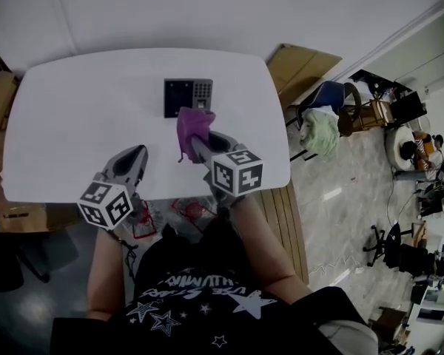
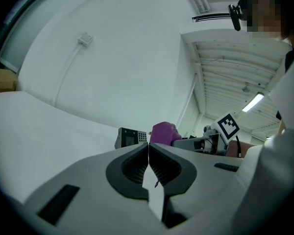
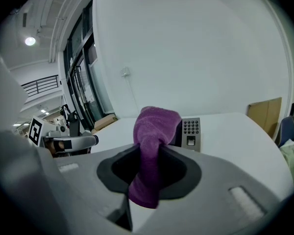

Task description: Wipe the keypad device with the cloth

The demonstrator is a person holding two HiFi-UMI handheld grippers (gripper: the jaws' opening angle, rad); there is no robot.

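On far centre of white table [image 1: 74, 117]: keypad device [image 1: 187, 97]. Purple cloth [image 1: 193, 128] bunched at its near edge; contact unclear.
Your right gripper [image 1: 201, 145] clenched on cloth, wad sticking out past jaws.
Your left gripper [image 1: 135, 156] closed, empty, near left, well apart from device.
Risks:
- Nothing steadies device, so wipe may shove it farther.
- Drag may pull cloth from pinch.
- Press too low and jaw tips may scrape keys.

White rounded table [image 1: 74, 109], keypad device [image 1: 187, 97] near its far edge.

Fuzzy terry cloth [image 3: 154, 126] — smooth matt table [image 1: 81, 124]
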